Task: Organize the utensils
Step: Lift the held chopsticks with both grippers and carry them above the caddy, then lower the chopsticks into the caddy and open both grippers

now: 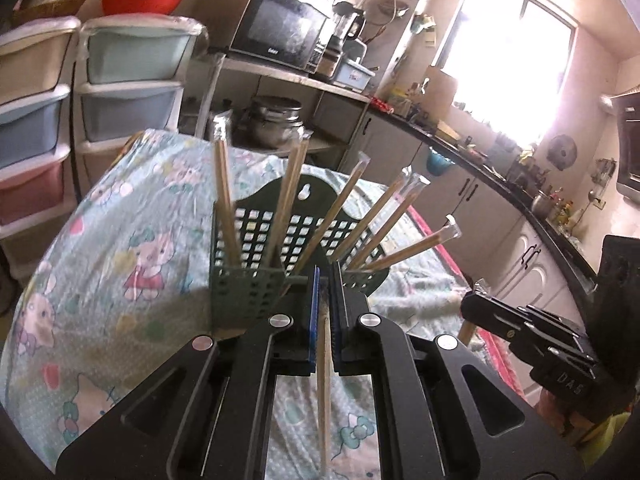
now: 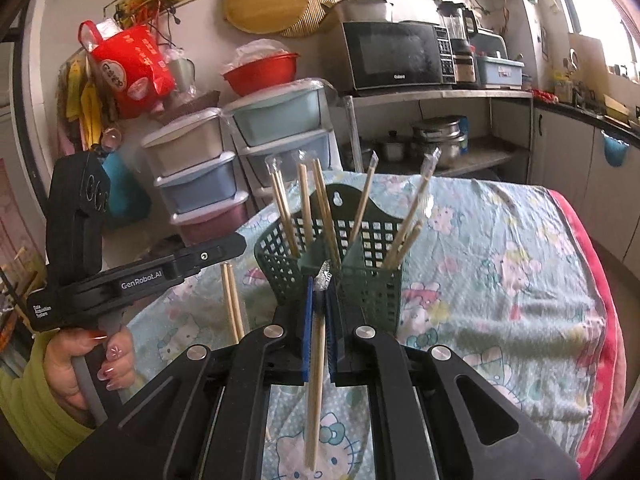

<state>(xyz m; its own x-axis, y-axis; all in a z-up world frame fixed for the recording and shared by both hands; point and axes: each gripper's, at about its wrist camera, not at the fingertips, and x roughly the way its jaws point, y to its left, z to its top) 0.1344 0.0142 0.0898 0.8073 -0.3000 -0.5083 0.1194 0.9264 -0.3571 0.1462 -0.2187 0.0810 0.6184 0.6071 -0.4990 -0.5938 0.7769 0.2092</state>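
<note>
Our left gripper (image 1: 325,280) squeezes its fingers on one pair of wrapped chopsticks (image 1: 325,380). Our right gripper (image 2: 319,286) squeezes another pair (image 2: 316,360). Both hang just before the green basket (image 2: 360,232) on the worktop (image 2: 500,280), with more chopsticks (image 1: 224,200) inside.

Straight ahead of the tool, a pale blue cartoon-print tablecloth (image 2: 500,264) covers the table. Beyond it to the left stand stacked pastel plastic drawers (image 2: 200,176), with a red plastic bowl (image 2: 262,72) on top. Further back, a black microwave oven (image 2: 394,54) sits on a shelf, with steel pots (image 2: 436,138) below it.
</note>
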